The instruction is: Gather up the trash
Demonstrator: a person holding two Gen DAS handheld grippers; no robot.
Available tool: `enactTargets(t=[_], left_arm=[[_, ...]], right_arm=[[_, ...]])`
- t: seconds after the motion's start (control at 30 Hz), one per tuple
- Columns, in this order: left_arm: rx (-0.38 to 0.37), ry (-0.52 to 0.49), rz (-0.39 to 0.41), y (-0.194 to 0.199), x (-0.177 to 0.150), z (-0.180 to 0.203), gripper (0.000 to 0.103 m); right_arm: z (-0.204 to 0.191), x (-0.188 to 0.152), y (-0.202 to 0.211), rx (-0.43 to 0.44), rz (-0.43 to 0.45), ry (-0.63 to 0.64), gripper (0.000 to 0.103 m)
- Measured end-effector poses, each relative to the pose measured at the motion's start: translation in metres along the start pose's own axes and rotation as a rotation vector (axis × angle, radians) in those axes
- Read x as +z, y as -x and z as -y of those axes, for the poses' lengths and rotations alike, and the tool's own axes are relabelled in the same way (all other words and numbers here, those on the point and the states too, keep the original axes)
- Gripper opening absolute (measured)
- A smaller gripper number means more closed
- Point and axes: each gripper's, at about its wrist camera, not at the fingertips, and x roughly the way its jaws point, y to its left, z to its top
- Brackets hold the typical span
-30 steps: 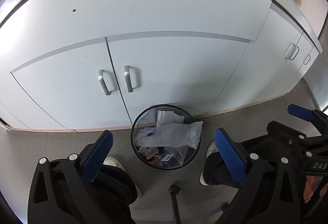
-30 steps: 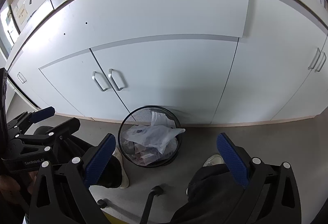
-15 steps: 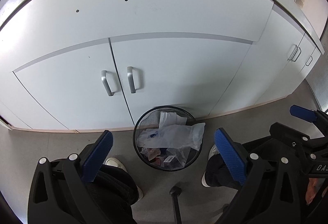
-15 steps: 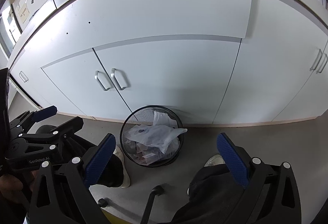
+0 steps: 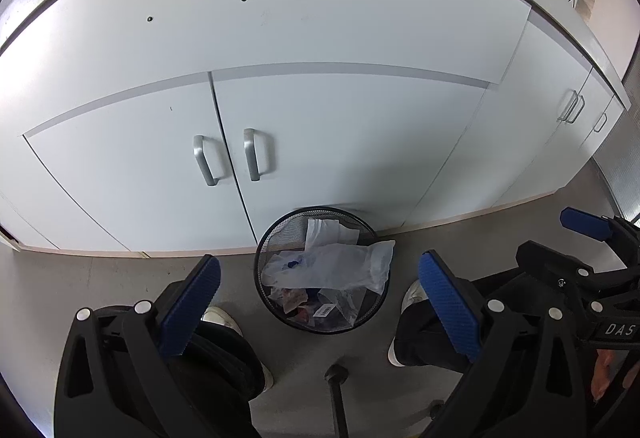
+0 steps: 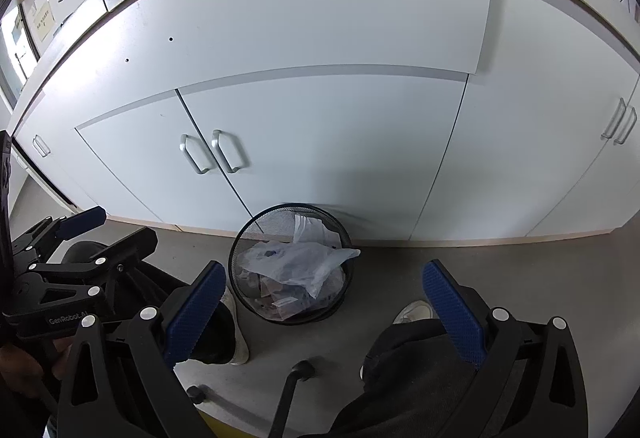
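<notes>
Wire bin (image 5: 320,270) of trash stands on the floor ahead, below both grippers — left gripper (image 5: 316,302) and right gripper (image 6: 320,308) gape empty, about equally near.

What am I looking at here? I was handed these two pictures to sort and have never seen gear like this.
A seated person holds a hand-held gripper in each hand; each carries a fisheye camera looking out along its blue-padded fingers. One picture is from the left gripper, the other from the right gripper. Both are open and hold nothing. On the grey floor, against white cabinets, stands a mesh bin with a plastic bag and wrappers inside. The person's shoes flank it.
</notes>
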Motion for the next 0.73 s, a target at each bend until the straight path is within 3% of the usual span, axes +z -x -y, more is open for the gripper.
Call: enactTargets(t=[0.37,0.73], left_arm=[[0.0,-0.003,0.0,0.001,-0.001,0.0,0.099],[0.003,0.056,-0.046,-0.006,-0.002,-0.012,0.099]], right_arm=[[-0.002,-0.002,0.0,-0.02,0.002,0.012,0.099],[0.001,-0.001,-0.002,-0.02,0.0,0.024,0.099]])
